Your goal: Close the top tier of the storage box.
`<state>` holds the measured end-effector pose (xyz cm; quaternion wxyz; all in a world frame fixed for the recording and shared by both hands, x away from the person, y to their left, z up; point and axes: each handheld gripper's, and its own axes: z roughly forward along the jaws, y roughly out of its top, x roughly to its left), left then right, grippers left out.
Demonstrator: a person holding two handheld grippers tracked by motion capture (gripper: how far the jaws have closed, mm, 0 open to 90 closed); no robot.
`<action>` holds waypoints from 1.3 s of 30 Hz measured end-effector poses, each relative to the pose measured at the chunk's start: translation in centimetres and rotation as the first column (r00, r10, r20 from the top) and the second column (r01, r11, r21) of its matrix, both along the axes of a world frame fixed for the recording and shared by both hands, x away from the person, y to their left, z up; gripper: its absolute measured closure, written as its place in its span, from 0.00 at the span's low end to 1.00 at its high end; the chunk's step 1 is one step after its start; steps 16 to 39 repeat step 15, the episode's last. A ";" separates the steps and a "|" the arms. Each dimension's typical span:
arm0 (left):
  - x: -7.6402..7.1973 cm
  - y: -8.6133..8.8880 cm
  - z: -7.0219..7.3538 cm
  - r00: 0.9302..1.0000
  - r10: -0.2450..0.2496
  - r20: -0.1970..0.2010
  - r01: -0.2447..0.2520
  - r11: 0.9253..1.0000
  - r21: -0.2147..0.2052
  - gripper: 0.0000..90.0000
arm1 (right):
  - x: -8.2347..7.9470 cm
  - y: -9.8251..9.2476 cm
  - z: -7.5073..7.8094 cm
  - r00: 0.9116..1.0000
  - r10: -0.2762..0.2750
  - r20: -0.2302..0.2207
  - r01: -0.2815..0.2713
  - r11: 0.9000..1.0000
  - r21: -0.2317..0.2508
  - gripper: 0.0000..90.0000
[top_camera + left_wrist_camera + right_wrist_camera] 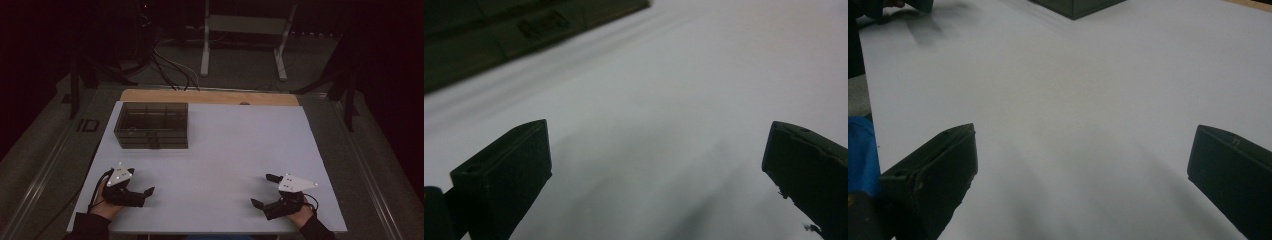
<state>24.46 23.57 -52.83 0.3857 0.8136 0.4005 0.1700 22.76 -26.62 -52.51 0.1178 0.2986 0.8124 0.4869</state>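
Both grippers rest low over the near edge of the white table [225,150], each held in one of the person's hands, with nothing between the jaws. The left gripper [142,192] sits at the near left corner and its jaws stand wide apart, as the left gripper view confirms by the broad span of bare surface between them. The right gripper [265,190] sits at the near right corner, likewise spread wide and gripping nothing. The only object on the table is a dark translucent box [151,125] with inner compartments, standing toward the far left, well apart from the right gripper and nearer the left one; its front edge appears blurred at the top of the left gripper view [524,30]. The step in hand is judged to be the approach to this box. To do it well, the left gripper should advance straight toward the front wall with the jaws kept spread, staying level and slow enough not to shove the light case across the smooth surface, while the right gripper comes across to steady it.
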 end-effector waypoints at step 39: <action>0.0 -0.2 -0.1 0.999 -0.038 -0.005 0.038 0.998 -0.040 0.01 | 0.1 0.0 -0.1 1.000 0.003 -0.002 -0.003 1.000 -0.004 0.00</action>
